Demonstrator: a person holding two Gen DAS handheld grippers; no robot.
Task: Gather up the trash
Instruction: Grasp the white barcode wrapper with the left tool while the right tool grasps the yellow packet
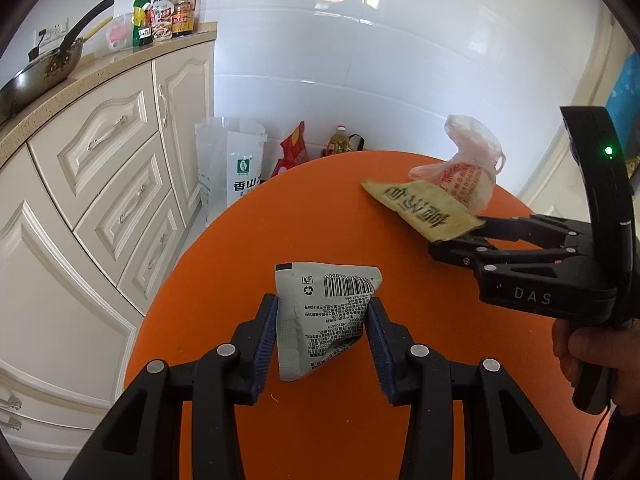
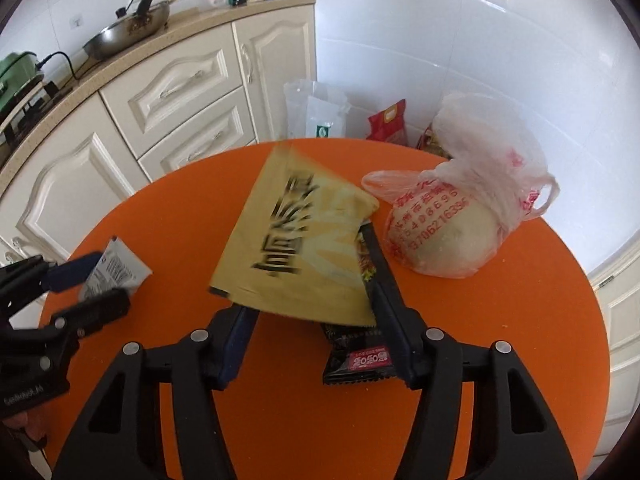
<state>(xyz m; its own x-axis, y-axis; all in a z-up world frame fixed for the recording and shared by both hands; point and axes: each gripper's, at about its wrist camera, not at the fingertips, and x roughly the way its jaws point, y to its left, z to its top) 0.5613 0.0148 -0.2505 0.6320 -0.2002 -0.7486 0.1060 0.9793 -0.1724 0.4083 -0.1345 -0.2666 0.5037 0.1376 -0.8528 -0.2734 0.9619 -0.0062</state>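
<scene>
Two grips noted on the round orange table (image 1: pixel 400 360): left gripper (image 1: pixel 322 316) pinches the crumpled grey barcode sachet (image 1: pixel 320 316), right gripper (image 2: pixel 316 312) clamps the tan printed wrapper (image 2: pixel 296 248) over a black packet (image 2: pixel 360 360); recommend lifting both straight, pressure maintained.

Probably a home kitchen: wok (image 1: pixel 38 74) on counter (image 1: pixel 120 62), sauce bottles (image 1: pixel 166 12), cream cabinets (image 1: pixel 100 168).

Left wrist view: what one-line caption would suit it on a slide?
Left gripper closed on a grey sachet on the orange table, right gripper at a yellow wrapper.
</scene>
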